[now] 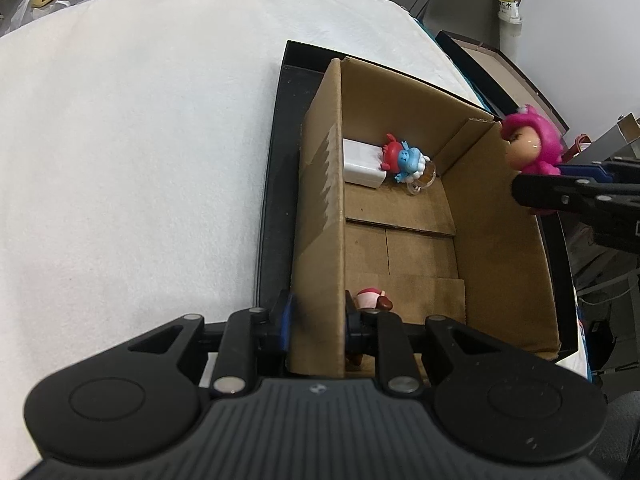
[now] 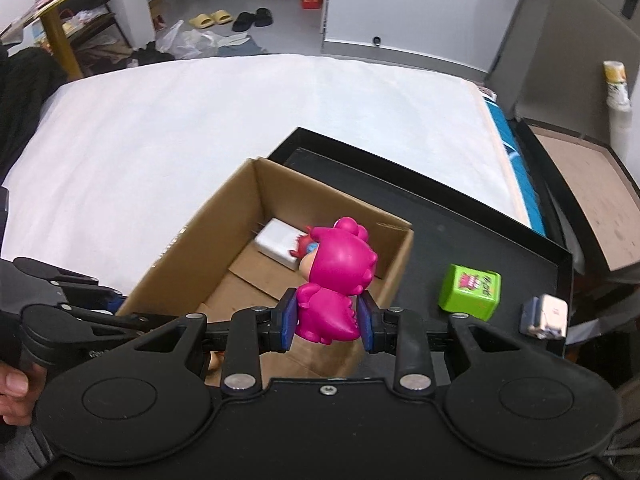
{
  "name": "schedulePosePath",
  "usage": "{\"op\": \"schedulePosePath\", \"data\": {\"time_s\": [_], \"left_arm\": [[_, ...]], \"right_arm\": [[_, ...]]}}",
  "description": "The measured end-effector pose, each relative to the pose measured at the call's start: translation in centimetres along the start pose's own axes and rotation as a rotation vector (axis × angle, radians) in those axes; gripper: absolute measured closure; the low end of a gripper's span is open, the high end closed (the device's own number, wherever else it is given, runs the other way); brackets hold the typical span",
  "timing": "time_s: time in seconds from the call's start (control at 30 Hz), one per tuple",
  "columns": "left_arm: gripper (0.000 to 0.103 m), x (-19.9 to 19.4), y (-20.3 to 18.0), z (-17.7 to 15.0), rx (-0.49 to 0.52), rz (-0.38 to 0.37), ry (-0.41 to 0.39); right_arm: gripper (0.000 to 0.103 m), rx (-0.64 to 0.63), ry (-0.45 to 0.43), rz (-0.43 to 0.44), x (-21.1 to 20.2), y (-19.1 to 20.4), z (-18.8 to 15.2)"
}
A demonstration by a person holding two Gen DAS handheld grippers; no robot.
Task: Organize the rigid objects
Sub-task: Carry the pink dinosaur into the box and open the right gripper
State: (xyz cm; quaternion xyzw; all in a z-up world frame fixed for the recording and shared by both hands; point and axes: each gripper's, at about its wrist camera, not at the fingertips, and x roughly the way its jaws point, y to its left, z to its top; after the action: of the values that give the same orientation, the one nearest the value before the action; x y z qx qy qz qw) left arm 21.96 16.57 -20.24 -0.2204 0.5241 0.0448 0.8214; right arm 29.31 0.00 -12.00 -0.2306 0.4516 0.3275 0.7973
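Note:
An open cardboard box (image 1: 404, 216) (image 2: 192, 256) stands in a black tray (image 1: 276, 184) (image 2: 460, 232) on a white bed. My left gripper (image 1: 318, 320) is shut on the box's near left wall. My right gripper (image 2: 328, 320) is shut on a pink hooded figurine (image 2: 336, 280) (image 1: 532, 148), held above the box's right rim. Inside the box lie a white charger block (image 1: 362, 162) (image 2: 278, 242), a blue and red figurine (image 1: 404, 160) and a small red-capped figure (image 1: 370, 299) by my left fingers.
A green cube (image 2: 471, 291) and a small grey-white block (image 2: 546, 316) sit on the tray right of the box. A second, brown-bottomed tray (image 2: 580, 184) lies beyond the bed's right edge. A person's hand (image 2: 14, 394) holds the left gripper.

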Motion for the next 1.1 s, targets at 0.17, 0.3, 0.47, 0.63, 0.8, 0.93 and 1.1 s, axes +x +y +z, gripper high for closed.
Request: {"op": "schedulePosePath", "data": {"time_s": [0.17, 0.3, 0.47, 0.63, 0.8, 0.93, 1.1], "left_arm": [[0.083, -0.1, 0.1, 0.0, -0.007, -0.001, -0.004], [0.083, -0.2, 0.2, -0.1, -0.009, -0.001, -0.007], [0.083, -0.2, 0.2, -0.1, -0.005, -0.001, -0.006], [0.083, -0.2, 0.2, -0.1, -0.004, -0.001, -0.006], [0.083, -0.2, 0.0, -0.1, -0.004, 0.000, -0.005], [0.083, -0.1, 0.1, -0.1, -0.004, 0.001, -0.004], [0.083, -0.1, 0.1, -0.1, -0.004, 0.002, -0.005]], "right_arm": [[0.072, -0.055, 0.013, 0.023, 0.7, 1.5, 0.6], [0.072, -0.078, 0.028, 0.043, 1.4, 2.5, 1.0], [0.072, -0.106, 0.038, 0.063, 2.2, 4.0, 1.5], [0.072, -0.084, 0.048, 0.095, 2.9, 4.6, 1.8], [0.070, -0.071, 0.053, 0.103, 3.6, 5.1, 2.0], [0.065, -0.086, 0.051, 0.093, 3.6, 5.1, 2.0], [0.065, -0.083, 0.054, 0.090, 3.2, 4.6, 1.7]]}}
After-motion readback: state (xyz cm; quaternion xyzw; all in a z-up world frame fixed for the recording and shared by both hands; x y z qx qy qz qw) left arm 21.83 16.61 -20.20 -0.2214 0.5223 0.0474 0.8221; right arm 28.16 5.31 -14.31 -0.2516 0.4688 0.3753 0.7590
